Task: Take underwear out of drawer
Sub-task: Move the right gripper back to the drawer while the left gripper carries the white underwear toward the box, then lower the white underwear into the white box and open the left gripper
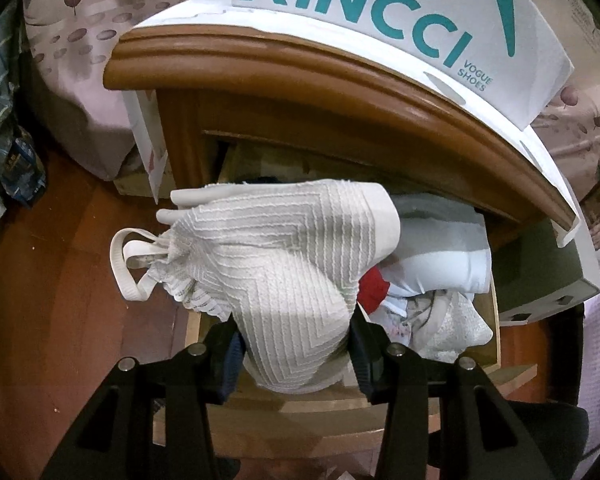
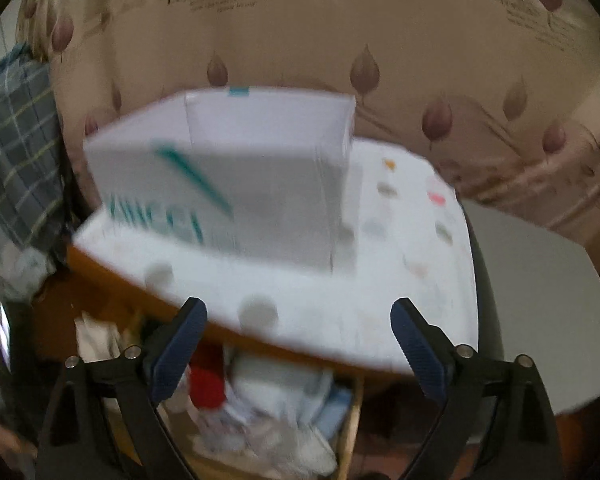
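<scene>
Left hand-held gripper [image 1: 296, 344] clamped on white textured underwear [image 1: 284, 248], a padded bra-type piece with zigzag ribbing. Its lower end is pinched between the dark pads; the rest rises toward 12 o'clock and spreads sideways. Long axis of the upper part runs roughly 9 to 3 o'clock, strap loop [image 1: 130, 264] hanging out at the 9 o'clock end, smooth rounded cup edge at the 3 o'clock end. The garment sits over the open drawer [image 1: 496, 312], lifted clear of the pile.

Rest of the pile in the drawer at 3–4 o'clock of the garment: red cloth [image 1: 374, 286], folded white-grey clothes [image 1: 444, 248], patterned light fabric [image 1: 448, 320] below that. Wooden nightstand top [image 1: 300, 64] overhangs the drawer at 12 o'clock, close above the garment. White XINCCI shoe box [image 1: 400, 12] stands on a white sheet on the nightstand. Floral bedsheet [image 1: 72, 32] at 10 o'clock, wood floor [image 1: 60, 320] at 8 o'clock.

Right wrist view, blurred: right hand-held gripper [image 2: 300, 340] wide open, nothing between the blue pads [image 2: 176, 356], aimed at the nightstand edge. Shoe box [image 2: 228, 184] at 12 o'clock, drawer contents with red cloth [image 2: 206, 388] at 6–7 o'clock, plaid cloth [image 2: 20, 152] at 9 o'clock, floral fabric [image 2: 420, 60] behind.
</scene>
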